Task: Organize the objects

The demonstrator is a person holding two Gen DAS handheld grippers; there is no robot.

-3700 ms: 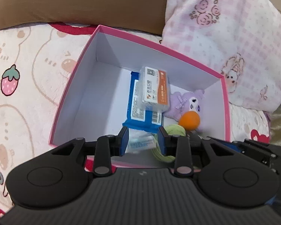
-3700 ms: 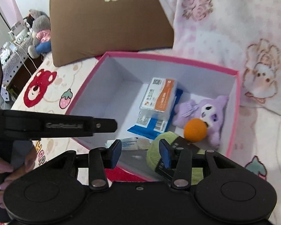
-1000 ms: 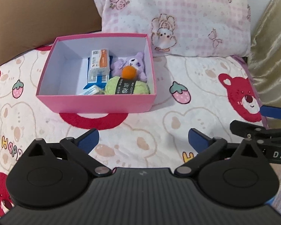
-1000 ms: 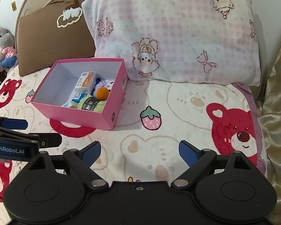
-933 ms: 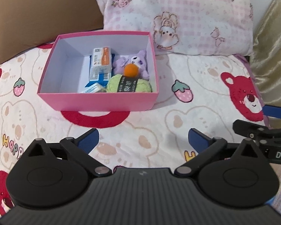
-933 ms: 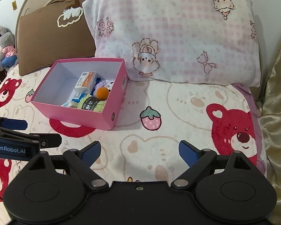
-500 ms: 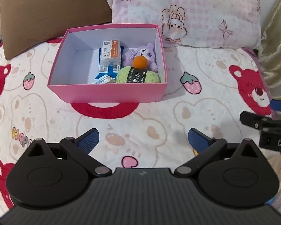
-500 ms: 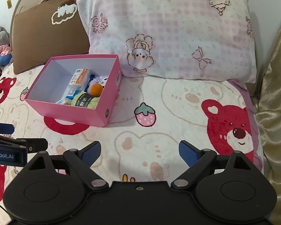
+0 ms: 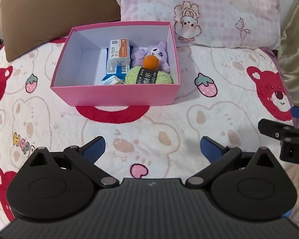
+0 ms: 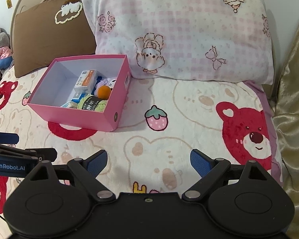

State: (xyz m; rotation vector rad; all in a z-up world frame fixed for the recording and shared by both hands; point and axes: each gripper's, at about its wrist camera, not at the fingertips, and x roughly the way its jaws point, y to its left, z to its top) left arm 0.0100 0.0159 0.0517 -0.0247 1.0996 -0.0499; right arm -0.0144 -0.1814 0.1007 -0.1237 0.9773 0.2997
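Note:
A pink box (image 9: 117, 97) (image 10: 77, 117) stands on the bed. Inside lie an orange-and-white packet (image 9: 118, 52) on a blue pack (image 9: 121, 70), a purple plush (image 9: 159, 52), an orange ball (image 9: 151, 62) (image 10: 104, 92), a green yarn ball (image 9: 148, 76) (image 10: 92, 104) and a small white packet (image 9: 112, 80). My left gripper (image 9: 152, 146) is open and empty, well in front of the box. My right gripper (image 10: 148, 162) is open and empty, in front of and to the right of the box.
A bear-and-strawberry blanket (image 10: 169, 107) covers the bed. A brown pillow (image 9: 55, 10) and a pink checked pillow (image 10: 179, 31) lean behind the box. A gold curtain (image 10: 293, 99) hangs at the right. Plush toys (image 10: 1, 47) sit far left.
Both grippers have pulled back from over the box and opened wide. In the last second the left view drifted, so the box sits nearer the middle of it.

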